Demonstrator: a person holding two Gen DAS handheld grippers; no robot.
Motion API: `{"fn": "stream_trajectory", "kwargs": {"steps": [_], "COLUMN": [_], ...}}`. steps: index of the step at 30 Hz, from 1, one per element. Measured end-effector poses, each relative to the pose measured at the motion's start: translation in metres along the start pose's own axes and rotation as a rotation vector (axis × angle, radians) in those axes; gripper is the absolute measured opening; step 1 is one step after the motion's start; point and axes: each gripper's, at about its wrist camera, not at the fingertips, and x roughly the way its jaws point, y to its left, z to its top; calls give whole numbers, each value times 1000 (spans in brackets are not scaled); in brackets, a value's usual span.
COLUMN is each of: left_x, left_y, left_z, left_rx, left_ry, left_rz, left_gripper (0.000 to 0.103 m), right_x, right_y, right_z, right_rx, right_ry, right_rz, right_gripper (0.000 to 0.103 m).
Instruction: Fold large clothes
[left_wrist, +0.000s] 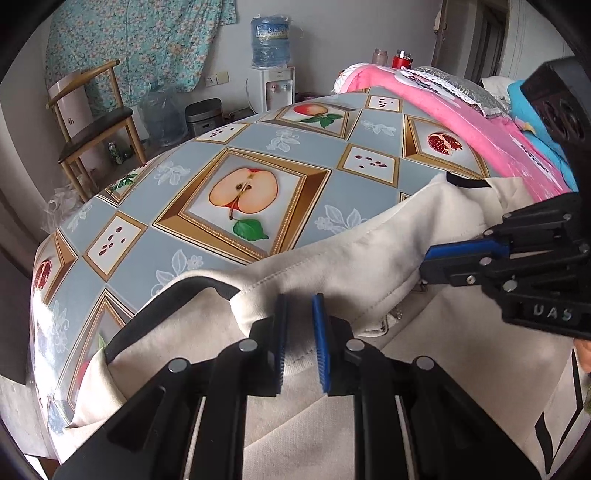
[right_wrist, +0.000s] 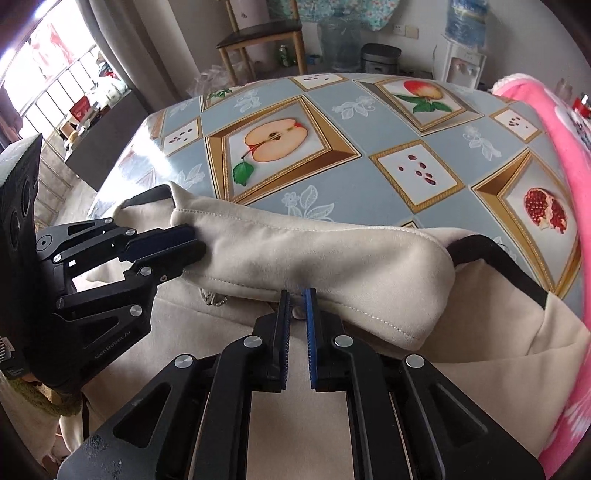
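A cream hooded garment (left_wrist: 332, 258) with black trim lies on the near part of the fruit-patterned table (left_wrist: 229, 144). Its hood (right_wrist: 314, 254) is bunched up across the front. My left gripper (left_wrist: 299, 306) is shut on a fold at the hood's left end, and the cloth fills the gap between its blue pads. The right wrist view shows this left gripper (right_wrist: 192, 243) pinching that same end. My right gripper (right_wrist: 297, 299) is shut on the hood's stitched lower edge. In the left wrist view the right gripper (left_wrist: 424, 266) comes in from the right onto the hood.
A pink blanket (left_wrist: 461, 110) and blue cloth are piled along the table's right side. Beyond the far edge stand a wooden chair (left_wrist: 92, 122), a water dispenser (left_wrist: 273, 74) and a dark cooker (left_wrist: 203, 116). The table's left edge (right_wrist: 122, 162) drops to the floor.
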Motion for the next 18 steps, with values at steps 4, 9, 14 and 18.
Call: {"fn": "stream_trajectory", "kwargs": {"steps": [4,9,14,18], "left_x": [-1,0,-2,-2], "left_y": [-3,0,3,3], "left_z": [-3,-2,-5,-4], "left_rx": [34,4,-16,-30], "left_ry": [-5,-6,-19,-18], "left_rz": [17,7,-13,-13], "left_gripper": [15,15,15,15], "right_x": [-35,1,-1,-24], "right_y": [-10,-25,-21,-7], "right_z": [-2,-6,-12,2], "right_rx": [47,68,74,90], "right_ry": [-99,-41,-60,-160], "right_rz": [10,-165,-201,-95], "right_gripper": [21,23,24,31]}}
